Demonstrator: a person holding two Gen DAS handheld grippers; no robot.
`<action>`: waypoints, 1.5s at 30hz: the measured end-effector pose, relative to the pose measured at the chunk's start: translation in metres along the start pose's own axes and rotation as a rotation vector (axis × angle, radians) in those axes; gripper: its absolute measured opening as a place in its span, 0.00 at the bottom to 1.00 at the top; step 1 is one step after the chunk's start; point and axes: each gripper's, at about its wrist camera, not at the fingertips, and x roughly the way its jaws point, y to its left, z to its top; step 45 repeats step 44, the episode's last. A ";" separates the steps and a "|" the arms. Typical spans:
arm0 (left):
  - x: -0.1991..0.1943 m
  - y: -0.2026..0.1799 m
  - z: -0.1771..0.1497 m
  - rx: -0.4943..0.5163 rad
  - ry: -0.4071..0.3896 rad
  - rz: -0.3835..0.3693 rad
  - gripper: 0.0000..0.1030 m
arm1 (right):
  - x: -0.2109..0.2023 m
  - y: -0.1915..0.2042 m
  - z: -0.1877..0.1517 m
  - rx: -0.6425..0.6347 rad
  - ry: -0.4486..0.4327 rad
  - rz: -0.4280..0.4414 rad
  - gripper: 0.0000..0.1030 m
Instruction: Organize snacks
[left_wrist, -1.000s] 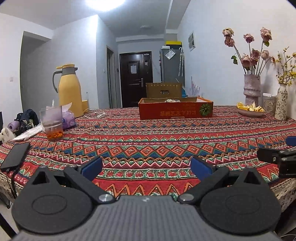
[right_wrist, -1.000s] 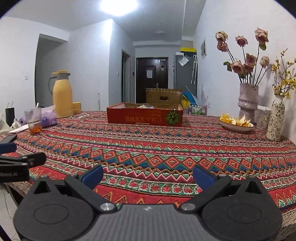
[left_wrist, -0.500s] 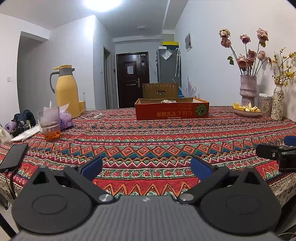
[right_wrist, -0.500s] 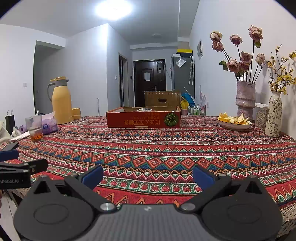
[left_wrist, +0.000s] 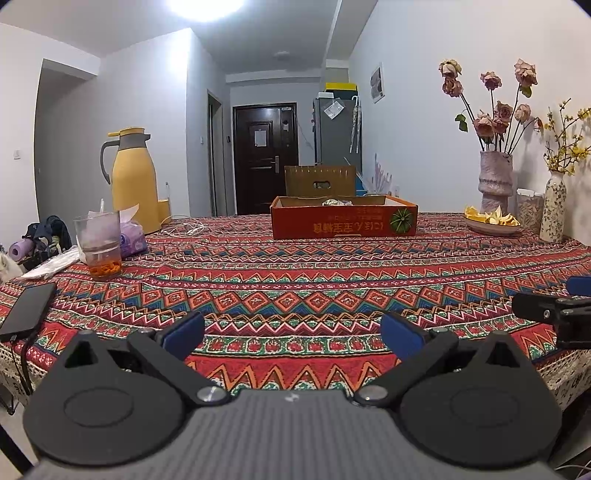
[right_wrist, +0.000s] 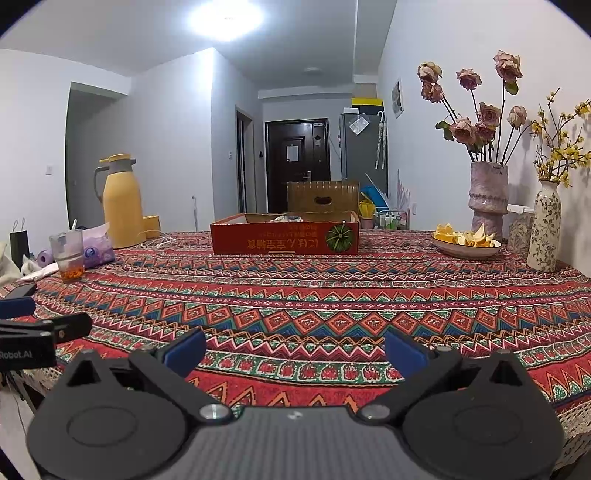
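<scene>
Both cameras have risen slightly since a second ago; nothing on the table (left_wrist: 295, 280) has shifted. The red box (right_wrist: 284, 236) sits at its far middle, something crinkly inside. Left gripper (left_wrist: 291, 332) and right gripper (right_wrist: 295, 345) hover over the near edge, jaws spread wide, empty.

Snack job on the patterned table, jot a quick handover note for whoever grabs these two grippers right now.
Left gripper: open, empty, at the near table edge.
Right gripper: open, empty, alongside it.
Red cardboard box: far centre of the tablecloth, something pale inside; contents unclear.
Plate of orange peel: far right, by the vases.
Done: nothing visibly sorted.
Left: reach the box, see what snacks it holds, organize them. Avoid the glass cup and phone on the left.
</scene>
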 end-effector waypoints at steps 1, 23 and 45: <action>0.000 0.000 0.000 -0.001 -0.001 0.000 1.00 | 0.000 0.000 0.000 0.000 0.000 -0.001 1.00; -0.002 -0.001 0.000 0.005 -0.007 -0.007 1.00 | 0.001 0.000 -0.002 0.003 0.008 -0.011 1.00; -0.004 -0.001 0.002 -0.007 0.010 -0.022 1.00 | 0.000 -0.001 -0.002 0.002 0.006 -0.012 1.00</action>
